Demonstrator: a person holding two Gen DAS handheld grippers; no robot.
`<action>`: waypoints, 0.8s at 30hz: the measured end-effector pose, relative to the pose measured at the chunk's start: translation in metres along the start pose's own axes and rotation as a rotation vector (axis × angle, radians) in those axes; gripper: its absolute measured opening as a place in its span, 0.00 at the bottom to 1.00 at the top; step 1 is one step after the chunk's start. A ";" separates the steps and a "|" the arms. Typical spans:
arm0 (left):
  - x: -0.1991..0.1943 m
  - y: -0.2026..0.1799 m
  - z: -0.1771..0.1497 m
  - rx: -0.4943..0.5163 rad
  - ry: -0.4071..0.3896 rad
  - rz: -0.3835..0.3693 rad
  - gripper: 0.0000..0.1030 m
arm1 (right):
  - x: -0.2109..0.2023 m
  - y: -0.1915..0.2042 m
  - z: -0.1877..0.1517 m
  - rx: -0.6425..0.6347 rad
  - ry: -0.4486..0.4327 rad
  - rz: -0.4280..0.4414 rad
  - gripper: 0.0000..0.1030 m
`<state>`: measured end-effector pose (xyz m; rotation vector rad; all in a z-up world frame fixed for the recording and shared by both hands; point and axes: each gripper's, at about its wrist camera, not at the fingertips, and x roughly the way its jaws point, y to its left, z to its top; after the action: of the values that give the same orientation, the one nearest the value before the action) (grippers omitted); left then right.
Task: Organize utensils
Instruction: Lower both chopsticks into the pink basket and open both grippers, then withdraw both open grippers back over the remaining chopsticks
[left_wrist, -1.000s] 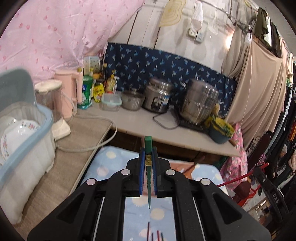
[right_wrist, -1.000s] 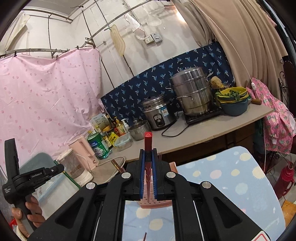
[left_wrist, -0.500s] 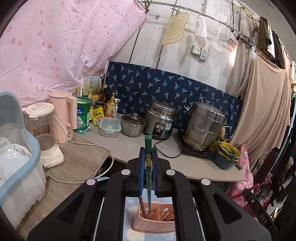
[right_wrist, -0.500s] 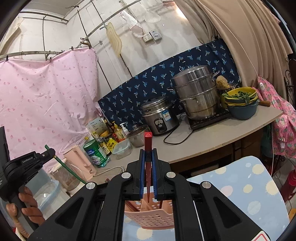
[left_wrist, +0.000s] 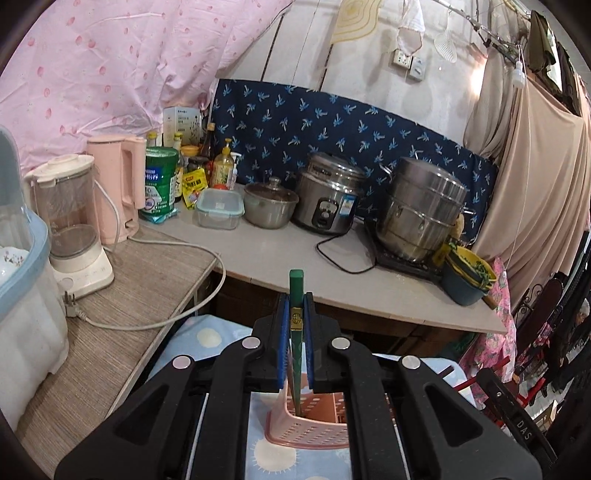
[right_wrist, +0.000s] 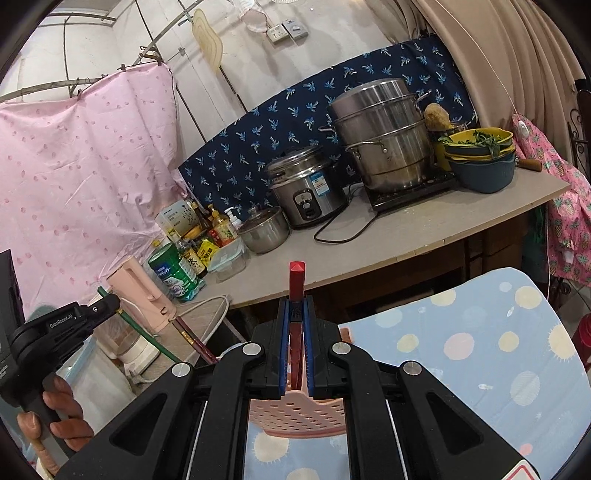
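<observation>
A green chopstick (left_wrist: 296, 295) stands nearly upright between the blue pads of the left gripper (left_wrist: 296, 325), clamped tight, its lower tip reaching down into a pink perforated plastic utensil basket (left_wrist: 308, 430). The basket sits on a pale blue tablecloth with pastel dots and sun shapes (left_wrist: 207, 338), directly below the gripper.

In the right wrist view, a red chopstick (right_wrist: 296, 288) is pinched the same way in the right gripper (right_wrist: 296, 325), upright, its lower end going down behind the rim of the same pink basket (right_wrist: 295, 411). To the left of that view a person's hand (right_wrist: 61, 417) grasps the black handle of the left gripper (right_wrist: 110, 303), the green chopstick (right_wrist: 147, 336) slanting from it down toward the basket. A dark red chopstick (right_wrist: 195, 341) leans beside it; its lower end is hidden.

Behind the cloth-covered table runs a grey worktop (left_wrist: 280, 254) carrying a steel rice cooker (left_wrist: 328, 199), a tall stacked steel steamer pot (left_wrist: 421, 206), a small lidded steel pot (left_wrist: 271, 203), a clear lidded food box (left_wrist: 219, 208), a green tin (left_wrist: 160, 181) and a pink electric kettle (left_wrist: 118, 184). A white blender (left_wrist: 70, 221) stands on a lower wood-grain worktop (left_wrist: 110, 332) at the left.
</observation>
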<state>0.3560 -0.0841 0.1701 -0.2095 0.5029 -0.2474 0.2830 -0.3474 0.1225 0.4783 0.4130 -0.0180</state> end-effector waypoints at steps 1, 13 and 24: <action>0.002 0.001 -0.003 -0.004 0.007 0.002 0.07 | 0.002 -0.001 -0.001 0.000 0.006 -0.002 0.07; 0.006 0.010 -0.019 -0.017 0.033 0.030 0.25 | 0.001 0.008 -0.009 -0.040 0.012 -0.021 0.15; -0.015 0.010 -0.034 0.017 0.051 0.051 0.33 | -0.028 0.014 -0.016 -0.053 0.006 -0.002 0.17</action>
<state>0.3277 -0.0754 0.1449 -0.1739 0.5564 -0.2071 0.2529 -0.3296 0.1263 0.4262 0.4189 -0.0080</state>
